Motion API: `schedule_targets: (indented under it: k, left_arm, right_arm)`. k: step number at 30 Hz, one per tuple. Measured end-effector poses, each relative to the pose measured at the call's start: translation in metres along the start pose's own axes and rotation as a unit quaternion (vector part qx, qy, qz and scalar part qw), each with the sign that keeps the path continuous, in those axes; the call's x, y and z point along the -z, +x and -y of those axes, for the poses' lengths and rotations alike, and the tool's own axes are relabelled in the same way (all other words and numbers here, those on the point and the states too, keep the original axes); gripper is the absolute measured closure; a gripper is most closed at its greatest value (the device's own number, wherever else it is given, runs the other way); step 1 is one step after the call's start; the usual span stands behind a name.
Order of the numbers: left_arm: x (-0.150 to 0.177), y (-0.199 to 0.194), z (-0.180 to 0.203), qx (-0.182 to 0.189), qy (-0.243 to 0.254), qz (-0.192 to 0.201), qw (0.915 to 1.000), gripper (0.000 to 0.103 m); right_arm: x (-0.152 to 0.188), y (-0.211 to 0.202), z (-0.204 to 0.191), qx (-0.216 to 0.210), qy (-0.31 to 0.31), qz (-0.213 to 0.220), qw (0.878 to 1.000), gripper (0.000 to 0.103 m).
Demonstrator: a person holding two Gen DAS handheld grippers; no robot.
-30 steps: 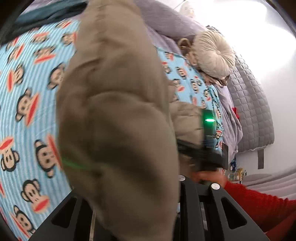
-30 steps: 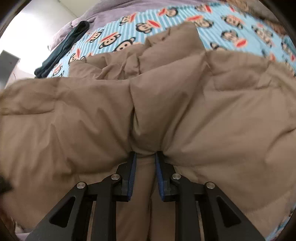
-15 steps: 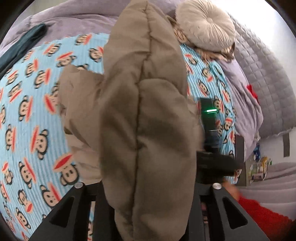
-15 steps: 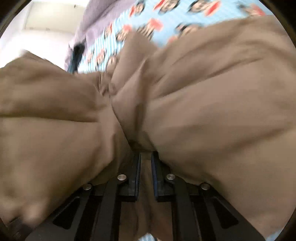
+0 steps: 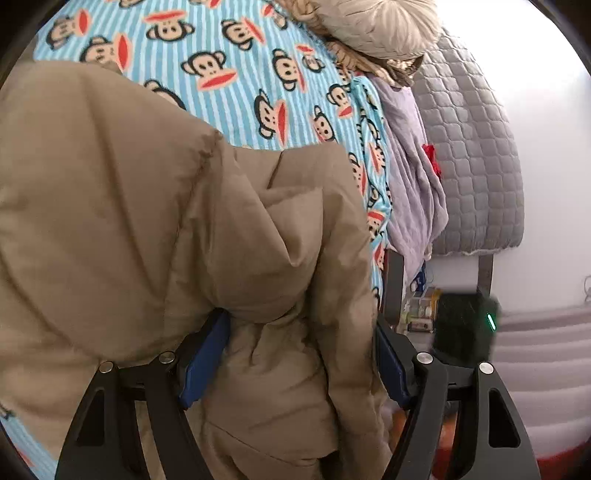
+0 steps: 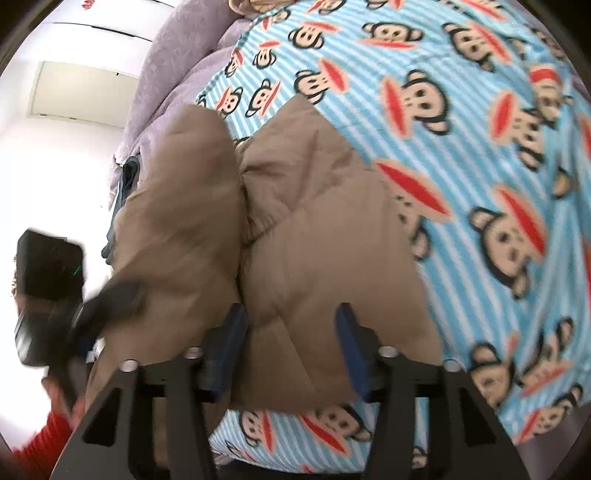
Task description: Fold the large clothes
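Observation:
A tan padded jacket [image 5: 147, 229] lies bunched on the blue monkey-print bed cover [image 5: 236, 85]. My left gripper [image 5: 299, 365] is open, its blue pads wide apart with jacket folds lying loose between them. In the right wrist view the same jacket [image 6: 295, 236] lies folded over itself on the cover [image 6: 498, 155]. My right gripper [image 6: 290, 350] is open too, with the jacket's near edge between its pads. The left gripper's body [image 6: 51, 295] shows blurred at the left of that view.
A round cream cushion [image 5: 380, 26] and a grey quilted blanket [image 5: 469, 147] lie at the bed's head and side. A lilac sheet [image 5: 410, 177] hangs off the edge. A dark garment [image 6: 122, 199] lies at the far side. The person's red sleeve [image 6: 40, 439] is close by.
Both grippers have opened and let go of the jacket. The jacket, held up before, has come down onto the bed cover.

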State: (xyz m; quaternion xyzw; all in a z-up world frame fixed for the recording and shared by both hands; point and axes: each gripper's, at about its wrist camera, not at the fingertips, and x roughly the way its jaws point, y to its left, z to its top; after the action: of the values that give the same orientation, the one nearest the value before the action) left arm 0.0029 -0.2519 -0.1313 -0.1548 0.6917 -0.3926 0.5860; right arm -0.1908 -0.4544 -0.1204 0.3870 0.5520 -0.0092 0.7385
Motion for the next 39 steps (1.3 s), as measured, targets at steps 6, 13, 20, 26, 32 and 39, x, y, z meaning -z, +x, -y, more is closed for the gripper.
schedule_targets:
  k: [6,13,20,26,32,39]
  left_arm:
    - [-0.019,0.034,0.015,-0.021,0.007,-0.012,0.9997,0.028]
    - [-0.023,0.047,0.037,-0.067,0.051,-0.021,0.9962,0.028]
    - [-0.007,-0.047,0.033,-0.161,0.091,0.121,0.9752,0.029]
    - [-0.006,-0.112,-0.034,-0.254,0.030,0.207,0.9444,0.028]
    - [-0.031,-0.067,-0.044,-0.273,0.025,0.189,0.9430,0.028]
    - [-0.056,-0.006,-0.013,-0.333,0.069,0.175,0.9239,0.019]
  right_arm:
    - [0.036,-0.058,-0.008,-0.052,-0.042,0.039,0.997,0.015]
    - [0.049,-0.036,-0.038,-0.084,-0.081,-0.002,0.993,0.015]
    - [0.043,-0.008,-0.041,0.022,-0.072,-0.007,0.997,0.083]
    - [0.049,-0.007,-0.005,0.058,-0.051,-0.012,0.997,0.084]
    - [0.050,-0.005,0.016,0.058,-0.046,-0.008,0.997,0.084]
    - [0.050,-0.017,0.065,0.041,0.038,-0.028,0.998,0.049]
